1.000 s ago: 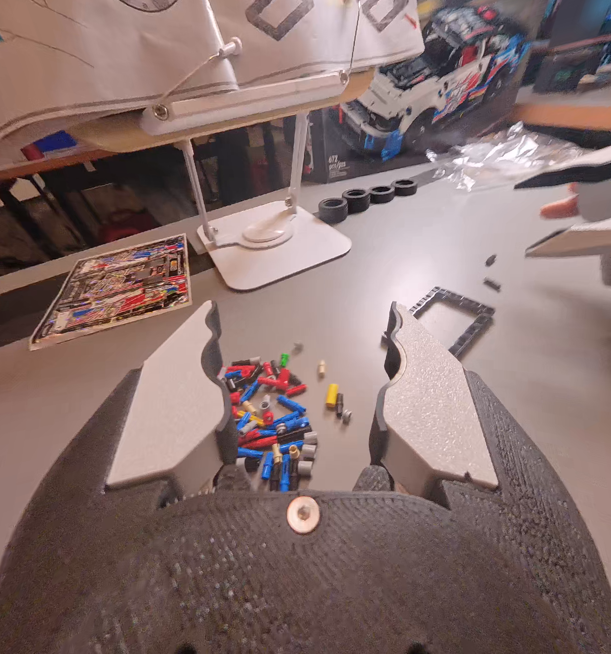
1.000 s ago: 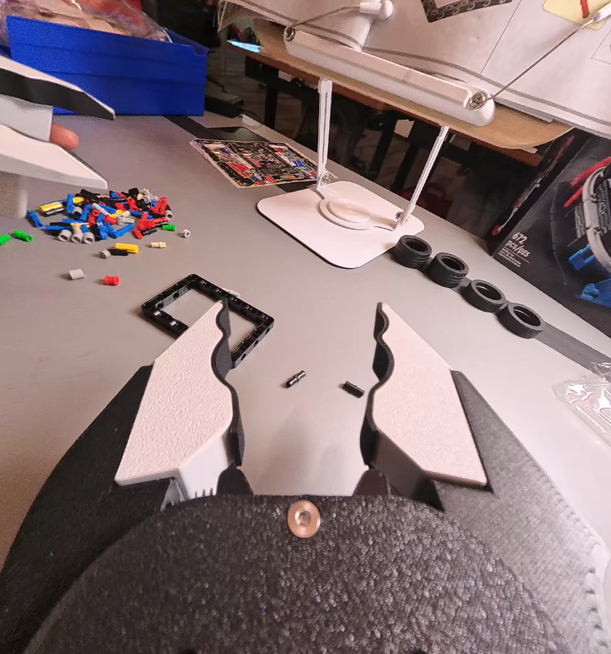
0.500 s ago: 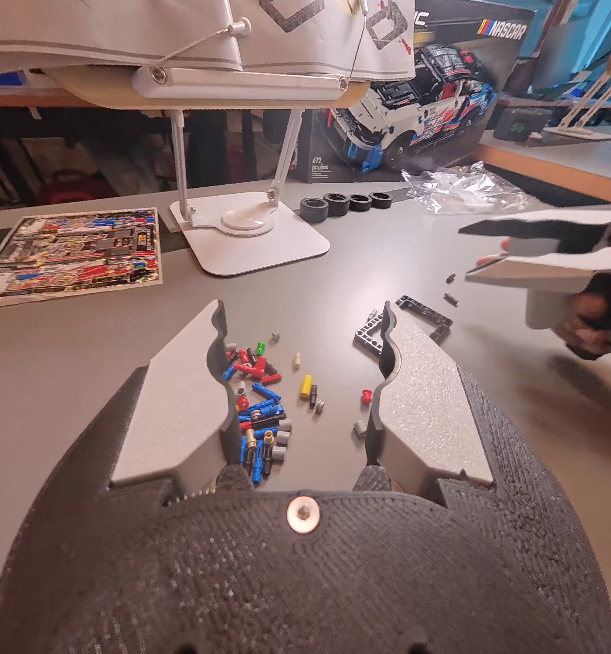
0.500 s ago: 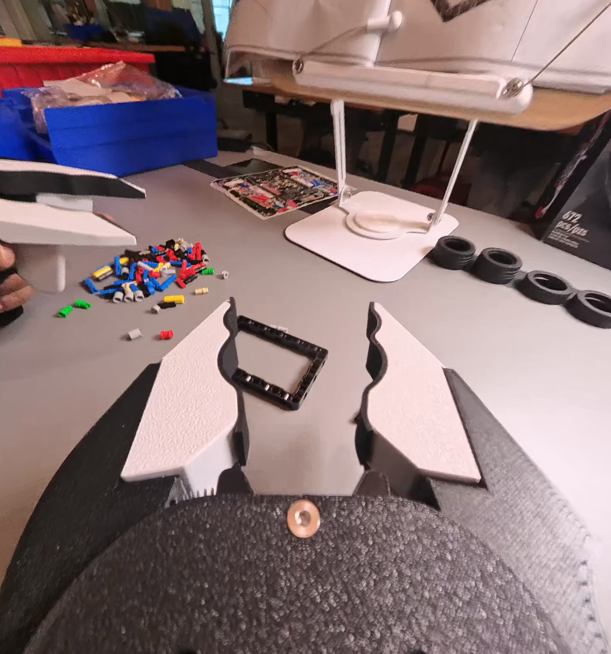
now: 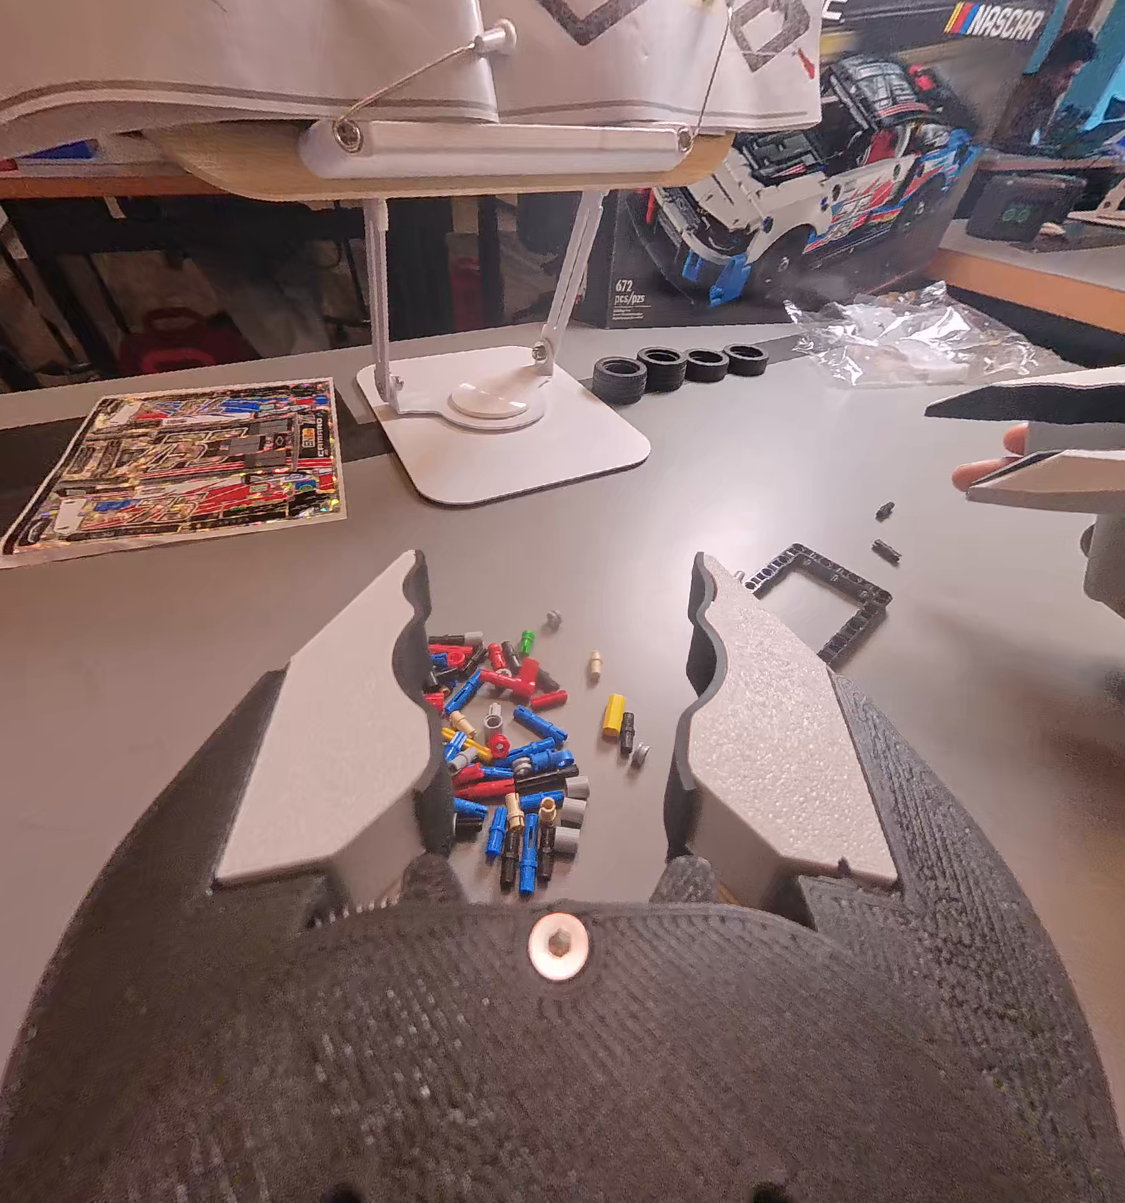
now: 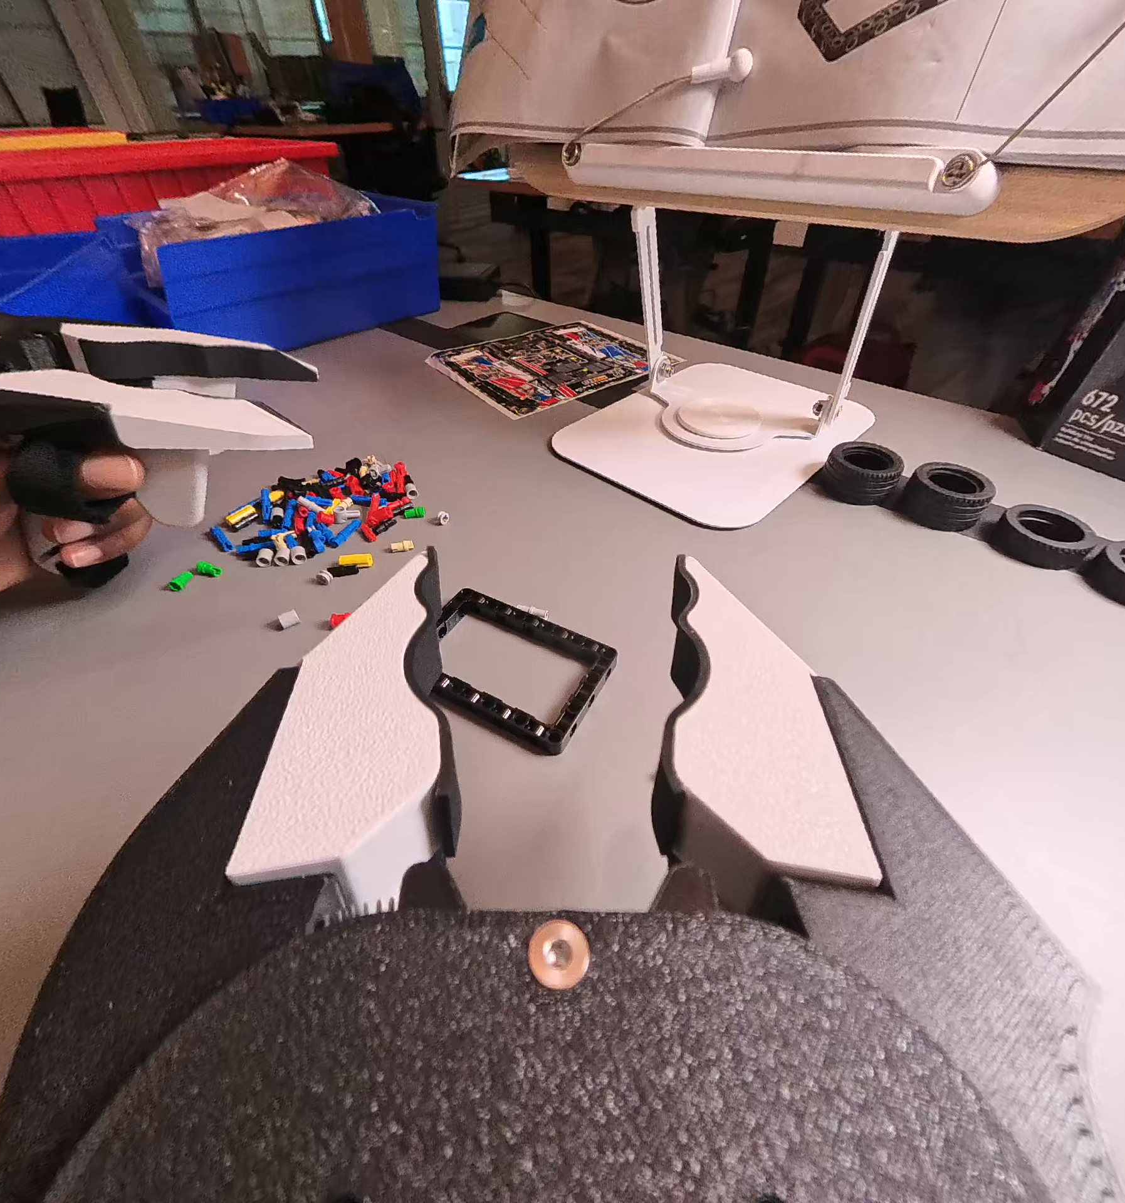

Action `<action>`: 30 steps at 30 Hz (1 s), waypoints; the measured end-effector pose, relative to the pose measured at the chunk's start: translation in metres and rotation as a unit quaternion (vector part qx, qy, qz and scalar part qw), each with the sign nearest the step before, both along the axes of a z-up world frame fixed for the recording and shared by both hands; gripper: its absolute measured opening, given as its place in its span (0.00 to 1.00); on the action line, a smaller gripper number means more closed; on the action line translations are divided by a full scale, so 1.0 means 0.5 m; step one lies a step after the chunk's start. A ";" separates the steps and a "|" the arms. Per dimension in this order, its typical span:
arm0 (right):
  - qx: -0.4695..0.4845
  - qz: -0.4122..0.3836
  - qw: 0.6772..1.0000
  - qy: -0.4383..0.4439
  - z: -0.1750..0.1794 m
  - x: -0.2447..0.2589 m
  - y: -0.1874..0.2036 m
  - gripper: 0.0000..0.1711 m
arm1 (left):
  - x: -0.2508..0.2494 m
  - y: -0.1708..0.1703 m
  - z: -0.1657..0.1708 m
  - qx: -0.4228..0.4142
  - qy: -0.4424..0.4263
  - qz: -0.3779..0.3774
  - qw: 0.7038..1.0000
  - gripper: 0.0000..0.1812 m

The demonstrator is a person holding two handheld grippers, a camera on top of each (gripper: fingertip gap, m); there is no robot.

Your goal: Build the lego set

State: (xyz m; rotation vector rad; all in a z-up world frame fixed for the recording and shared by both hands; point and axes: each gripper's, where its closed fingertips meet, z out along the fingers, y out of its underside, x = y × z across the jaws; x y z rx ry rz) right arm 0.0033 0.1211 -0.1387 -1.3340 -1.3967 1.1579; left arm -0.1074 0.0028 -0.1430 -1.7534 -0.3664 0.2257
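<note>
A pile of small coloured pins and connectors lies on the grey table, between the fingers of my open, empty left gripper. The pile also shows in the right wrist view. A black square lego frame lies flat between the fingers of my open, empty right gripper. In the left wrist view the frame lies right of my gripper, with two loose black pins beyond it. The right gripper enters from the right, held by a hand.
A white book stand holds the open instruction booklet above the table. A sticker sheet lies at the left. Several black tyres stand in a row. The set's box, a clear bag and blue bins stand around.
My left gripper has swung to face the pin pile more squarely. My right gripper has moved left from the two loose pins to the black frame, which now lies between its fingers.
</note>
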 end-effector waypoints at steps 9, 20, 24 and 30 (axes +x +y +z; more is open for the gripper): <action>-0.005 0.003 1.000 0.004 -0.001 -0.001 -0.003 0.39 | -0.019 -0.012 0.000 -0.004 -0.009 0.021 1.000 0.41; 0.028 0.018 0.999 0.006 -0.009 -0.005 -0.029 0.32 | -0.050 -0.030 0.014 -0.012 0.039 0.053 0.998 0.37; 0.052 0.027 0.998 0.008 -0.009 -0.005 -0.045 0.30 | -0.075 -0.041 0.000 -0.037 0.048 0.074 0.995 0.36; 0.046 0.012 0.999 -0.002 -0.015 -0.006 -0.039 0.32 | -0.067 -0.026 -0.031 -0.073 0.054 0.068 0.994 0.40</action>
